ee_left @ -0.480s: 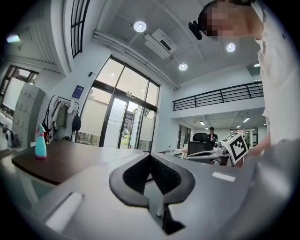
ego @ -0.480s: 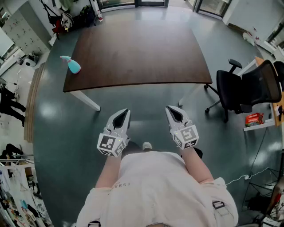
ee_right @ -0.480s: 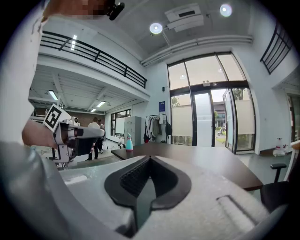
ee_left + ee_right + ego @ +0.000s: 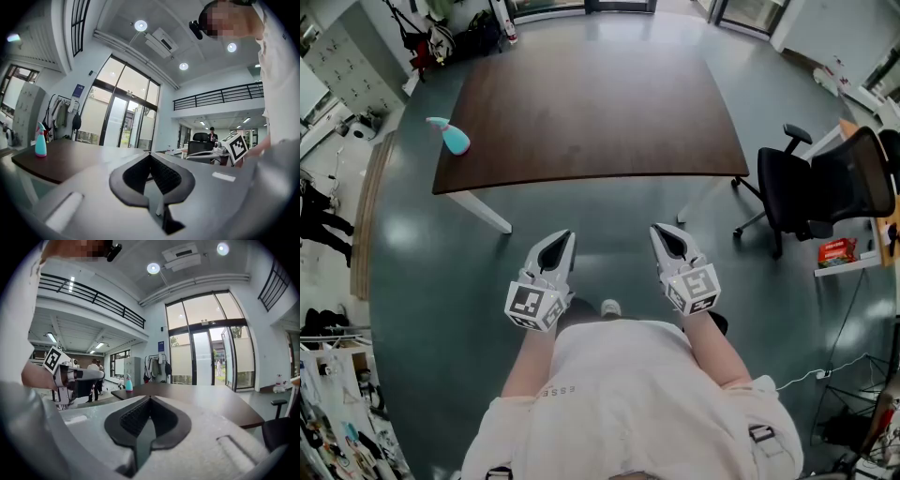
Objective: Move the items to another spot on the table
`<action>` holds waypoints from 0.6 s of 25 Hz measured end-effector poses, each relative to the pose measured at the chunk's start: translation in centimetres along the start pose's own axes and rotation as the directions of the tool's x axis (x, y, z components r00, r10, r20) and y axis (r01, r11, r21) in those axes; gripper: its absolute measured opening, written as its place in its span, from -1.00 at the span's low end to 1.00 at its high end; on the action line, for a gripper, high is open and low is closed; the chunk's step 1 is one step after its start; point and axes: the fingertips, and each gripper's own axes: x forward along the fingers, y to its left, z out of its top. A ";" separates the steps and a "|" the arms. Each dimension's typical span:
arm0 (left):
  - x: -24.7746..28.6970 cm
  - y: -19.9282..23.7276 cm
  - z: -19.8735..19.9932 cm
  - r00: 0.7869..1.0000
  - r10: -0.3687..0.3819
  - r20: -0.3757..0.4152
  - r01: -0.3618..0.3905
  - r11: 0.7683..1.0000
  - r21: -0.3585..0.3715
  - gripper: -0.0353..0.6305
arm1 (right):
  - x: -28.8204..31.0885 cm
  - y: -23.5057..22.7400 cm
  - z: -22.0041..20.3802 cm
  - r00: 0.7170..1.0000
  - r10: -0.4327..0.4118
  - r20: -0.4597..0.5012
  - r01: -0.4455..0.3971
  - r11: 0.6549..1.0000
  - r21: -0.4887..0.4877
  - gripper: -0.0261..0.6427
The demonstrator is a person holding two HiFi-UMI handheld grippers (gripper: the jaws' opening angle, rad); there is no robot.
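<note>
Closest in, the left gripper [image 4: 555,247] and the right gripper [image 4: 669,242] are held side by side in front of the person's pale shirt [image 4: 619,394], over bare grey-green floor [image 4: 609,216]. Each claw has its jaws pressed together with nothing between them, as both gripper views show plainly.

Beyond a strip of floor stands the dark brown table [image 4: 591,112], well apart from both claws. The only item visible on it is a teal spray bottle [image 4: 453,137], upright near the table's left edge, towards the near-left corner. To the right of the table a black office chair [image 4: 806,192] stands clear of the path.

The bottle looks like light, stiff plastic, smooth and likely somewhat slippery, and top-heavy if it is nearly empty. The body below the trigger head seems the safest place to grip, squarely across its width, so it does not twist or tip. The left claw is on the bottle's side and will need to open first.
</note>
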 end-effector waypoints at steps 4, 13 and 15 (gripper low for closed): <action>0.3 -0.1 0.0 1.000 0.007 0.001 -0.007 1.000 -0.002 -0.84 | 0.0 -0.3 -0.1 1.000 0.006 0.008 -0.006 1.000 0.012 -0.95; -0.7 1.2 0.9 0.994 0.107 0.010 -0.107 0.994 0.027 -0.84 | 2.6 -0.3 -0.2 0.996 0.089 -0.003 -0.089 0.996 0.017 -0.95; -1.4 2.0 0.9 0.988 0.151 0.008 -0.151 0.988 0.023 -0.84 | 3.7 0.1 -0.4 0.993 0.117 -0.018 -0.116 0.993 0.010 -0.95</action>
